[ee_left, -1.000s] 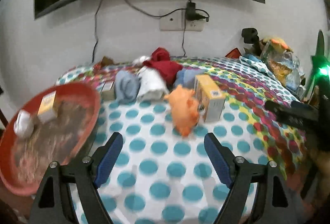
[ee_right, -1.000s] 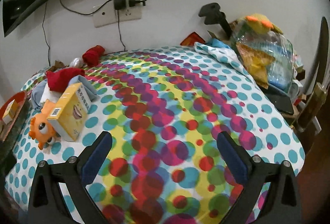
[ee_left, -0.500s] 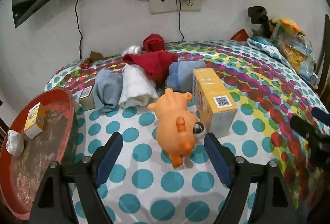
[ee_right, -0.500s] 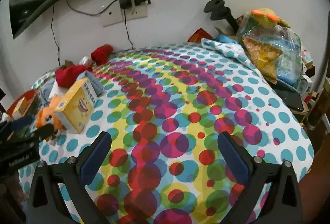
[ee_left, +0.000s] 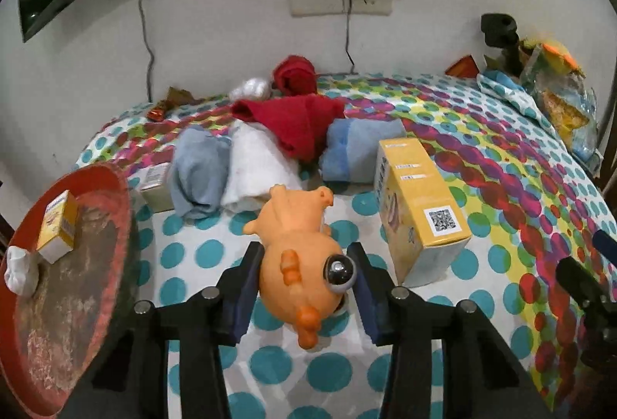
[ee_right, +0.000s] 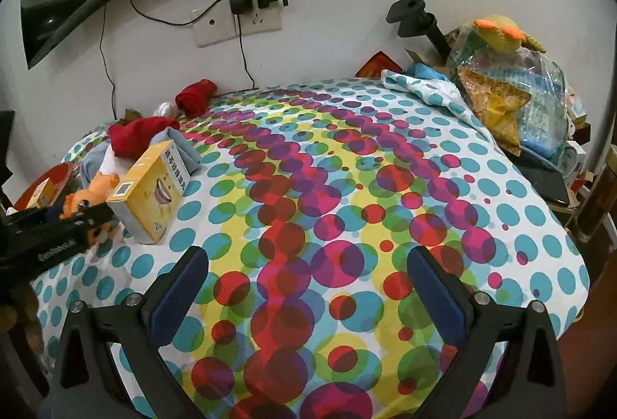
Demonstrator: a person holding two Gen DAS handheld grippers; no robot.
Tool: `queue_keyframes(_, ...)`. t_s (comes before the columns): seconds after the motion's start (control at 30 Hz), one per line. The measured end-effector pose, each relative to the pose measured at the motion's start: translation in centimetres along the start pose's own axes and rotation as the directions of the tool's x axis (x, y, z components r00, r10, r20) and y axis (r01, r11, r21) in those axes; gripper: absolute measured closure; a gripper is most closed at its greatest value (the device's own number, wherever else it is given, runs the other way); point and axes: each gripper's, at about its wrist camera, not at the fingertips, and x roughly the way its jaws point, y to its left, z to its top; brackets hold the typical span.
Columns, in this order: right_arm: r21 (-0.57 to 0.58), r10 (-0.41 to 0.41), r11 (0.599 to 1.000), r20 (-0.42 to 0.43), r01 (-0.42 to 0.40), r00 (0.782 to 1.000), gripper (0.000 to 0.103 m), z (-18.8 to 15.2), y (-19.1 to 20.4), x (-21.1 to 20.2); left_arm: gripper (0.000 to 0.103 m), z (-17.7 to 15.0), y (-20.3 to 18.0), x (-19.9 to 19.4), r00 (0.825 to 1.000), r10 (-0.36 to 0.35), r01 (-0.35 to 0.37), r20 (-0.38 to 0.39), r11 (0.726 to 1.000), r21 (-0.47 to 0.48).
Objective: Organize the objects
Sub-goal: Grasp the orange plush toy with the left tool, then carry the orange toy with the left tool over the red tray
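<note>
An orange rubber toy animal lies on the dotted bedspread, head toward the camera. My left gripper is closing on it, and both blue pads touch the sides of its head. A yellow carton stands just right of the toy. In the right wrist view the toy and carton show at far left, behind the left gripper's black body. My right gripper is open over the bedspread's red dots with nothing between its fingers.
A red round tray at the left holds a small yellow box and a white lump. Rolled cloths, light blue, white, red and blue, lie behind the toy. A plastic bag sits at the right.
My left gripper moved forward over the bedspread to the orange toy, and its wide jaws narrowed onto the toy's head. The right gripper's view barely shifted.
</note>
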Motion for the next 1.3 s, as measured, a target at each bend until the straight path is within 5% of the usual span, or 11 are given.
queue_keyframes(0.43, -0.006, 0.0, 1.0, 0.01, 0.0, 1.0, 0.0, 0.0, 0.2, -0.5, 0.059, 0.5, 3.3, -4.9, 0.994, 0.087, -0.087, 0.07, 0.996, -0.009)
queue_keyframes(0.67, -0.006, 0.004, 1.0, 0.009, -0.004, 1.0, 0.0, 0.0, 0.4, -0.6, 0.059, 1.4, 8.3, -6.2, 0.984, 0.161, -0.155, 0.073, 0.985, -0.08)
queue_keyframes(0.97, -0.015, 0.012, 1.0, 0.009, -0.011, 1.0, 0.0, -0.2, 0.8, -0.9, 0.059, 2.1, 16.0, -6.8, 0.966, 0.256, -0.244, 0.037, 0.949, -0.198)
queue_keyframes(1.3, -0.009, 0.02, 1.0, 0.003, -0.02, 1.0, 0.0, -0.3, 0.8, -0.7, 0.059, -1.8, 22.9, -7.5, 0.94, 0.34, -0.337, -0.04, 0.896, -0.29)
